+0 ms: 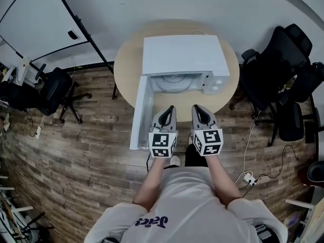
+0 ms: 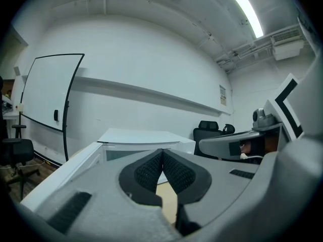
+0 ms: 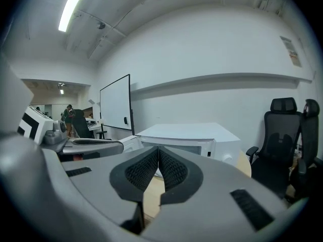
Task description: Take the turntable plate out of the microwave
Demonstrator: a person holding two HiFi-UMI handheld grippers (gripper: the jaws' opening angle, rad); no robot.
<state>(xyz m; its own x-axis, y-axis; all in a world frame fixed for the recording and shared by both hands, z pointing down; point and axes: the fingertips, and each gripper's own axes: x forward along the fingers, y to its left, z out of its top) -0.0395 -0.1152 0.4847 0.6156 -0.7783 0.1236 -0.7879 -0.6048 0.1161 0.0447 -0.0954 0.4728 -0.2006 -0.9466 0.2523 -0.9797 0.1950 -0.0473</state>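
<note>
Just ahead of our two claws, a white microwave (image 1: 183,53) sits on a round wooden desk (image 1: 125,71). Its door (image 1: 141,110) is swung fully open and runs back alongside the outer, left side of the left claw. Inside the open cavity, straight beyond both claw tips, we see the turntable plate (image 1: 173,83), a pale round disc lying flat on the oven floor. Neither claw touches it.

We hold the left claw (image 2: 162,153) with its two dark ribbed pads pressed together at the tips and nothing caught between them. The right claw (image 3: 158,149) is in the same state, pads meeting and empty. The two claws sit side by side, close to each other, both aimed at the microwave's opening. Their tips reach over the near edge of the desk and are apart from the microwave. Each claw carries a cube with black-and-white square markers at its rear, nearest our body.

Far off to the left of the left claw, a whiteboard (image 1: 30,19) stands by the wall with a black office chair (image 1: 53,92) near it. To the right of the right claw, more black office chairs (image 1: 283,59) cluster together. A wood-plank floor (image 1: 91,151) lies below the claws.
</note>
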